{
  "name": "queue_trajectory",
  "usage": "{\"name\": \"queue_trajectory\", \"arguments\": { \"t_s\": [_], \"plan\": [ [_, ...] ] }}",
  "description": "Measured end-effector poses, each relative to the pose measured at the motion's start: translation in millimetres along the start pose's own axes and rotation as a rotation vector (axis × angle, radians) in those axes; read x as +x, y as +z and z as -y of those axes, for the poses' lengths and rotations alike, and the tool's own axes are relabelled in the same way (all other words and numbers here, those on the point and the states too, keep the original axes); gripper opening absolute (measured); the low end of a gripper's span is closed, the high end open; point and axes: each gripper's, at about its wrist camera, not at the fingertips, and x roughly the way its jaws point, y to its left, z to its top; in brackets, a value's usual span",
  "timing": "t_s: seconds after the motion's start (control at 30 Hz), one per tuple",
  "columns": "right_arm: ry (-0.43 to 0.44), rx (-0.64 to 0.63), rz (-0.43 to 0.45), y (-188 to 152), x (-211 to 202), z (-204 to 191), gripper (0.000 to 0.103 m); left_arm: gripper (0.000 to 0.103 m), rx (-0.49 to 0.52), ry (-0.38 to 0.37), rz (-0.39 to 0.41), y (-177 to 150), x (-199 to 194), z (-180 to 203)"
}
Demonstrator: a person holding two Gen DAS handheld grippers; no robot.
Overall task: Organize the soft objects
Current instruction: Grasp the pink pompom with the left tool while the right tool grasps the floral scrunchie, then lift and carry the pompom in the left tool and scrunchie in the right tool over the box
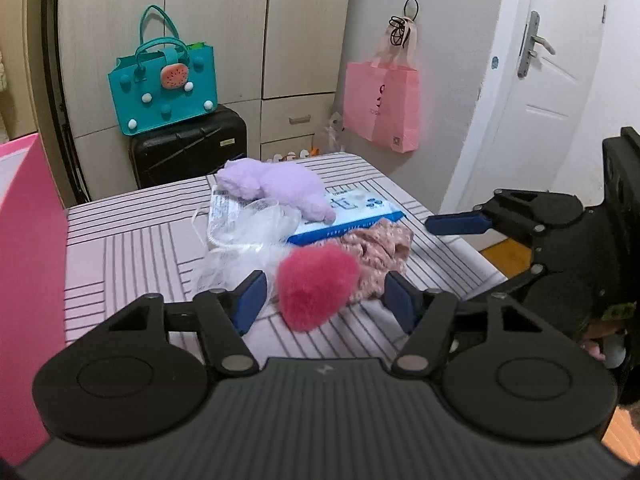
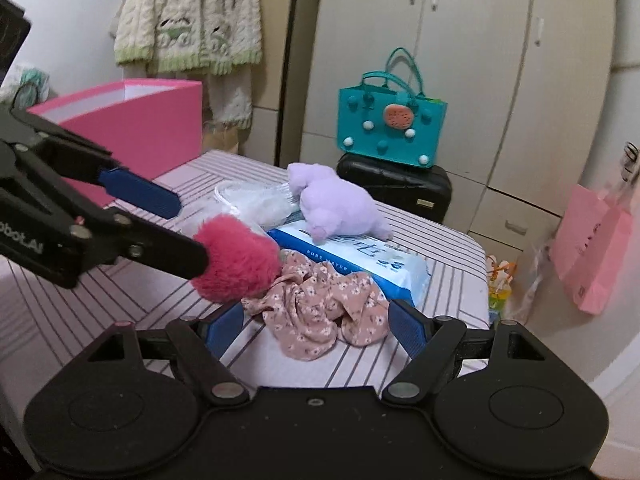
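Both grippers spread, lined up on the soft pile mid-bed; nothing pinched yet.

Left gripper (image 1: 322, 300) straddles the pink fluffy heart (image 1: 316, 290), jaws wide, likely the first pick; right gripper (image 2: 316, 326) spread, aimed at the floral cloth (image 2: 320, 304) near the bed (image 1: 120, 248) right edge; purple plush (image 2: 336, 206) lies on the wipes pack (image 2: 360, 258), clear plastic bag (image 1: 248, 232) beside it; pink box (image 2: 140, 128) at the far left corner, open-topped, contents not visible, probable drop target.
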Motion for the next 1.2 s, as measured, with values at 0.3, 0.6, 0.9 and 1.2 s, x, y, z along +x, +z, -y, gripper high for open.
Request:
{"name": "queue_trajectory", "arguments": {
  "t_s": [0.3,0.6,0.9,1.2],
  "plan": [
    [0.037,-0.058,-0.018,3,26,4,0.083,0.056,-0.088,-0.026,-0.015,5,32,-4],
    [0.091,0.038,-0.024,-4,36,13,0.061,0.056,-0.112,0.005,-0.056,2,51,-5],
    [0.077,0.056,0.0,-11,28,4,0.019,0.039,-0.158,0.017,-0.065,-4,55,-7],
    [0.091,0.112,-0.011,-14,19,2,0.017,0.037,-0.182,-0.007,-0.078,-8,49,-5]
  ]
}}
